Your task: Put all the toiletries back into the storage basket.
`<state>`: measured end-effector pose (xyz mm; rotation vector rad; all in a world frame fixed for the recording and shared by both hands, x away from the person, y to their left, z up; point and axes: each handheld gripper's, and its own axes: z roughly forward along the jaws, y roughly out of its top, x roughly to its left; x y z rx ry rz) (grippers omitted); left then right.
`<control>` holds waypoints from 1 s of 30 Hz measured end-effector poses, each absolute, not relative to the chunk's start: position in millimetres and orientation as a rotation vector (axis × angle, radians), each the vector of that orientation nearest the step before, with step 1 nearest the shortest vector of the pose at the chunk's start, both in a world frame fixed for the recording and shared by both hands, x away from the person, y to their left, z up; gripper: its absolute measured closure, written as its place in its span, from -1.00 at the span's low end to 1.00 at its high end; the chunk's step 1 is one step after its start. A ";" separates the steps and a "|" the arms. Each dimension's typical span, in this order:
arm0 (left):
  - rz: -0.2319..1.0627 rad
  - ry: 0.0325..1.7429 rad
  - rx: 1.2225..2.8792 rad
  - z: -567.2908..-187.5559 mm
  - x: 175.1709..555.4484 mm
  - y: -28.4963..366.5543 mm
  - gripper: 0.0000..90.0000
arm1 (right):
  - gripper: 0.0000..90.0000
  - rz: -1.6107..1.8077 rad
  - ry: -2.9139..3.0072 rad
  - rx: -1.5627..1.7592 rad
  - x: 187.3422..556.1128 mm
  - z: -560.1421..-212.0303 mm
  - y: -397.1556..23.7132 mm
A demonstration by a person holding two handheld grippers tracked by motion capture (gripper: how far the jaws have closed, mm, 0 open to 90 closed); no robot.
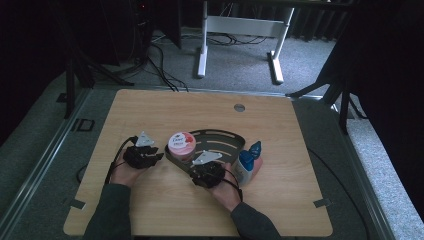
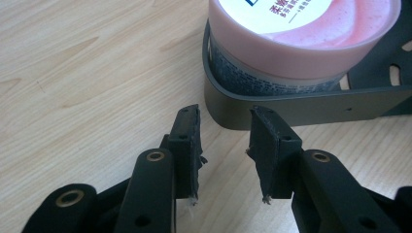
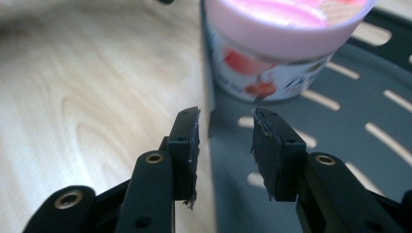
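Observation:
A pink-lidded jar (image 1: 181, 144) stands in the left corner of a dark grey fan-shaped slotted tray (image 1: 220, 141) on the wooden table. My left gripper (image 1: 156, 156) sits just left of the tray, open and holding nothing. In the left gripper view the gripper (image 2: 224, 127) points at the tray's rounded rim (image 2: 228, 109), with the jar (image 2: 296, 39) right behind it. My right gripper (image 1: 196, 167) is at the tray's near edge. In the right gripper view that gripper (image 3: 224, 127) is open over the tray's edge (image 3: 212, 111), the jar (image 3: 272, 53) a short way ahead.
A white bottle with a blue cap (image 1: 246, 165) lies beside the tray's right end, next to the person's right hand. A round grommet (image 1: 239, 107) is set in the table near its far edge. A white desk frame (image 1: 240, 30) stands on the carpet beyond.

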<state>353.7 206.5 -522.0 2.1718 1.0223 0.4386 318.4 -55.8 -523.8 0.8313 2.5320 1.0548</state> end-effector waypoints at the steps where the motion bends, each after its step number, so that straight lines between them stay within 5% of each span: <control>1: 0.437 1.023 2.171 -522.2 353.1 206.4 0.42 | 0.38 1.050 2.538 0.828 317.0 -524.5 -56.9; 30: 0.403 1.027 2.162 -527.8 340.9 203.0 0.35 | 0.46 1.031 2.610 0.741 285.2 -515.2 -107.4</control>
